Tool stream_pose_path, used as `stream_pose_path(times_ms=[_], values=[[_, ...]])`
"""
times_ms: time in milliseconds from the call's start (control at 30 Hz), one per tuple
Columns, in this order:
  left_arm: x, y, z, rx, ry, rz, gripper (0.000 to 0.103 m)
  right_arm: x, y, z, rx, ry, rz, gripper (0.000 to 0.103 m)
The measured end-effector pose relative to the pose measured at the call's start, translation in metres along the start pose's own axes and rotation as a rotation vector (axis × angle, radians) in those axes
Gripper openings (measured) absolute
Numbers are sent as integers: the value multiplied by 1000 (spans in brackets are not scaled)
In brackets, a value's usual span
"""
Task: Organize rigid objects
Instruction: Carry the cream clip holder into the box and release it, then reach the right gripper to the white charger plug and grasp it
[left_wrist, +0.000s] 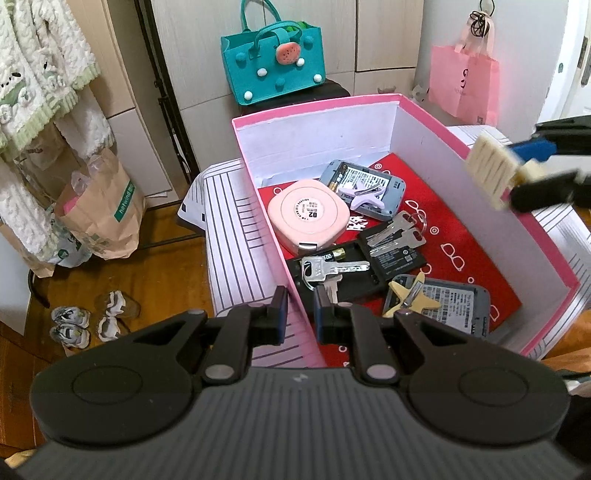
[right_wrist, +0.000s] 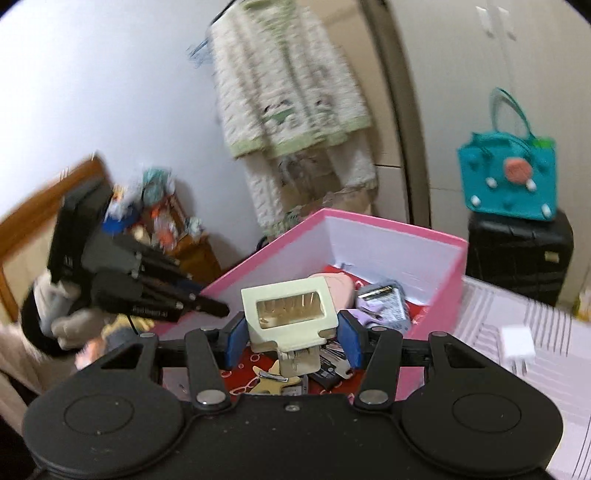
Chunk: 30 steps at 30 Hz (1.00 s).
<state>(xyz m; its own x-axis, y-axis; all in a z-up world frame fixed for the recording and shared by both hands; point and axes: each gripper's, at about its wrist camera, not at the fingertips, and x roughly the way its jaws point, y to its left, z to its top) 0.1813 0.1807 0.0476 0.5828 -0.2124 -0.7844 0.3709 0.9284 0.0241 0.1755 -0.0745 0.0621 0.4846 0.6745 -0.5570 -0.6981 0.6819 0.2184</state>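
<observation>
Pink box (left_wrist: 417, 177) sits open on a striped bed cover (left_wrist: 236, 251), and the rigid things lie inside it on a red lining. Going from the left: one pink square case (left_wrist: 308, 216), one battery (left_wrist: 334, 254), two loose bunches of keys (left_wrist: 334, 271), two black flat packs (left_wrist: 397, 249), two grey devices with their backs off (left_wrist: 364, 184), one lilac clip (left_wrist: 360, 194) on the farther device, and one cream star-shaped clip (left_wrist: 413, 295) on the nearer. The left tool (left_wrist: 301, 308) has its jaws pressed onto the box's near wall. The right tool (right_wrist: 291, 334) hangs over the box's right side, pinching one cream comb-toothed clip (right_wrist: 290, 314).
</observation>
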Motion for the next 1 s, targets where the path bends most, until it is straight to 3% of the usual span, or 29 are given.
stream_pose_path(times_ms=[233,500,733,1000], values=[[0,1,-2,-10,-9,-7,13,25,10,-2,-89,111,-85,58],[-1,1,-1,-8,-12,-9,13,-14,-8,0,-4,16,-122,61],[0,1,-1,-8,-12,-7,13,-30,-60,-13,137,-13,-270,63],[-3,0,1,-22,5,-1,13,6,-138,-45,226,61,-428,63]])
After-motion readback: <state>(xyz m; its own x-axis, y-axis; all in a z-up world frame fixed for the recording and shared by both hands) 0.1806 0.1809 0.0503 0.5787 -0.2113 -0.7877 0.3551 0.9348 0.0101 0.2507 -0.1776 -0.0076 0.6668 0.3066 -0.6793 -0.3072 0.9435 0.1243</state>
